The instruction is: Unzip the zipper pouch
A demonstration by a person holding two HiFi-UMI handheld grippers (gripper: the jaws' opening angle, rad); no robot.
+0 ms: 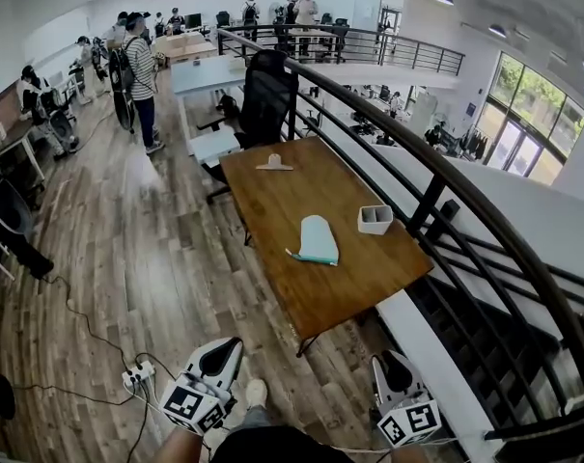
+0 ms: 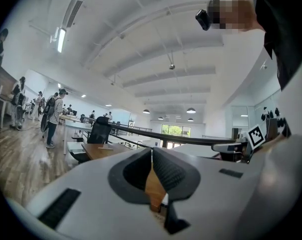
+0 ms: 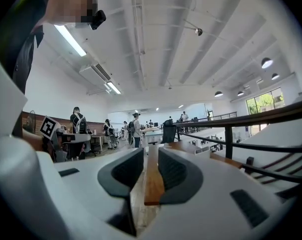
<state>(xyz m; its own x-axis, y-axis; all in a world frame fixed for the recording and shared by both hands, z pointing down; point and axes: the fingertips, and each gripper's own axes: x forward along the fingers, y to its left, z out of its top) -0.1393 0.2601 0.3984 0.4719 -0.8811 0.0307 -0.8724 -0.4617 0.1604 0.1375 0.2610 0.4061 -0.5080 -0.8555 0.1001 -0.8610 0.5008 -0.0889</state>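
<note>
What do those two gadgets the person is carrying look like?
The left tongs and right tongs are smooth white tapering shells with dark ribbed pads inside. Each carries a cube with black-and-white square markers. The person's top is black.

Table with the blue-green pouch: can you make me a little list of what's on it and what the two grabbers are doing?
table: wooden
zipper pouch: teal, lying flat near the middle, untouched
white container: right of the pouch, apart from it
beige object: far end, too small to name
left gripper: shut, empty, away from the table
right gripper: jaws apart, empty, away from the table
</note>
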